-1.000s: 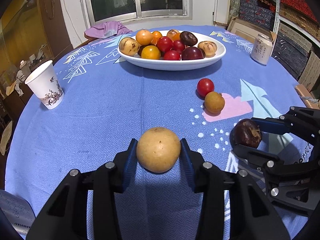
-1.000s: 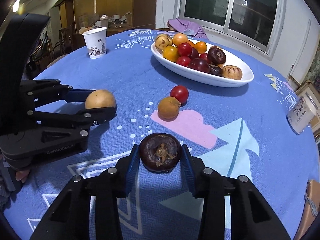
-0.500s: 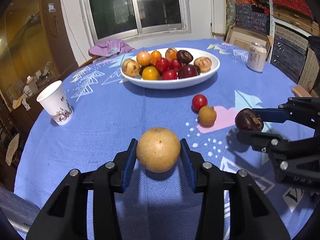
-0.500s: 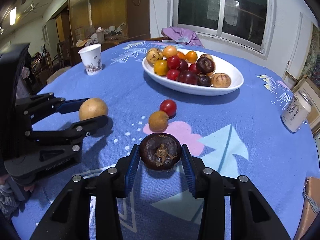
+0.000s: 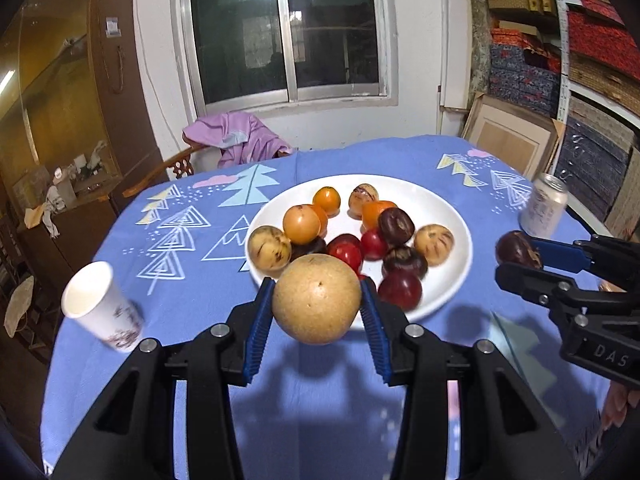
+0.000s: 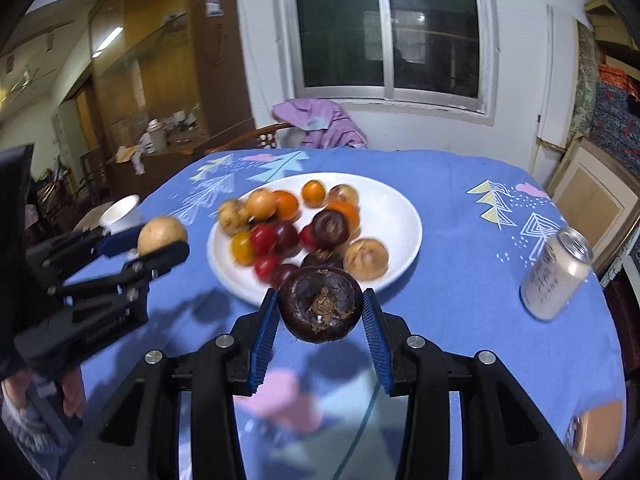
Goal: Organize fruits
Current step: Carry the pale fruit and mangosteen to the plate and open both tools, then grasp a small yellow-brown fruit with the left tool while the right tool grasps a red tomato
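Observation:
My left gripper [image 5: 317, 304] is shut on a round tan fruit [image 5: 316, 298] and holds it above the near rim of the white plate [image 5: 444, 204]. The plate holds several orange, red, tan and dark fruits. My right gripper [image 6: 320, 312] is shut on a dark purple-brown fruit [image 6: 320, 304], also raised just before the plate [image 6: 396, 208]. The right gripper with its dark fruit [image 5: 518, 249] shows at the right of the left wrist view. The left gripper with the tan fruit [image 6: 162, 234] shows at the left of the right wrist view.
A white paper cup [image 5: 100, 306] stands on the blue tablecloth at the left. A drink can [image 6: 556, 274] stands to the right of the plate. A chair with a purple cloth [image 5: 236, 140] is behind the table. Boxes and shelves fill the right side.
Both grippers have risen off the table with their fruits and moved forward to the plate. The two loose fruits on the cloth have dropped out of view.

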Tool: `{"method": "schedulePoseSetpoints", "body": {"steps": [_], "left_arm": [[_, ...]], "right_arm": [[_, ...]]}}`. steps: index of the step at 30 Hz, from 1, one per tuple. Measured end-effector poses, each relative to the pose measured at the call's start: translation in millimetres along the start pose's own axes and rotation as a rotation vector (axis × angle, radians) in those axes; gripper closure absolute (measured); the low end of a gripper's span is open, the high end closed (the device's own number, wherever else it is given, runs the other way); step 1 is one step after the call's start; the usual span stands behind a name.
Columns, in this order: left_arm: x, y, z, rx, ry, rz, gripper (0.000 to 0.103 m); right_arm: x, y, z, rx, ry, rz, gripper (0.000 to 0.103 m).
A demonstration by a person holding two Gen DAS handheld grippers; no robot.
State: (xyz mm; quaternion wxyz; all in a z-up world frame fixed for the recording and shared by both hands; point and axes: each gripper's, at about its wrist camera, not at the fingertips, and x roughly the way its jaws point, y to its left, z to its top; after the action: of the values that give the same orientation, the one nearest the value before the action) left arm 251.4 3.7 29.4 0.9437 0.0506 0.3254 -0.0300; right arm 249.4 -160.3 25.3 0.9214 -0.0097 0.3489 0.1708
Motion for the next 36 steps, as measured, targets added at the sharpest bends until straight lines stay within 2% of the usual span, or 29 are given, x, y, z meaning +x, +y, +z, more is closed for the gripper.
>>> {"method": "schedulePoseSetpoints", "body": {"steps": [6,7,8,9,11,13,17,21,24,25,28,29,33,36], "left_arm": [[65.4,1.7,14.1,-0.030,0.078,-0.003,0.060],[71.2,1.0,14.9,-0.026,0.074,0.008,0.052],[72.2,-0.1,15.6,-0.021,0.053,0.030,0.032],[71.6,-2.0,15.4,-0.014,0.036,0.044,0.025],[67.3,-4.0,14.7,0.001,0.012,0.059,0.017],[59.2,-3.6,12.0,-0.006,0.006,0.054,0.014],[31.8,-5.6,-8.6,0.000,0.018,-0.006,0.014],[10.4,-27.9,-40.3,0.091,0.066,-0.088,0.014],[3.2,-47.7,-60.2,0.156,0.088,-0.121,0.014],[2.9,-53.0,-64.4,0.174,0.091,-0.128,0.019],[11.2,-60.1,-70.4,0.175,0.128,-0.147,0.045],[15.3,-58.2,-72.4,0.159,0.148,-0.169,0.048],[23.9,-57.4,-78.4,0.141,0.183,-0.205,0.048],[25.5,-58.9,-76.5,0.143,0.178,-0.223,0.049]], "right_arm": [[59.9,-19.2,19.0,0.076,0.056,-0.006,0.060],[65.9,-21.9,19.8,0.087,0.062,0.001,0.058],[70.2,-25.0,19.7,0.101,0.065,0.003,0.054],[71.4,-27.3,18.8,0.110,0.067,0.008,0.045],[65.6,-29.5,15.6,0.111,0.055,0.009,0.043],[55.5,-29.2,10.7,0.102,0.046,0.018,0.043],[26.8,-21.8,-7.6,0.036,0.036,0.017,0.043],[10.4,-31.2,-18.6,0.091,0.047,0.057,0.042],[5.3,-37.1,-25.1,0.113,0.049,0.054,0.042],[4.9,-38.3,-26.2,0.118,0.051,0.055,0.042],[4.0,-40.5,-27.0,0.142,0.058,0.077,0.041],[3.6,-39.0,-27.2,0.140,0.059,0.085,0.041],[8.5,-29.0,-29.1,0.113,0.084,0.110,0.041],[16.8,-16.7,-33.4,0.084,0.124,0.132,0.041]]}}
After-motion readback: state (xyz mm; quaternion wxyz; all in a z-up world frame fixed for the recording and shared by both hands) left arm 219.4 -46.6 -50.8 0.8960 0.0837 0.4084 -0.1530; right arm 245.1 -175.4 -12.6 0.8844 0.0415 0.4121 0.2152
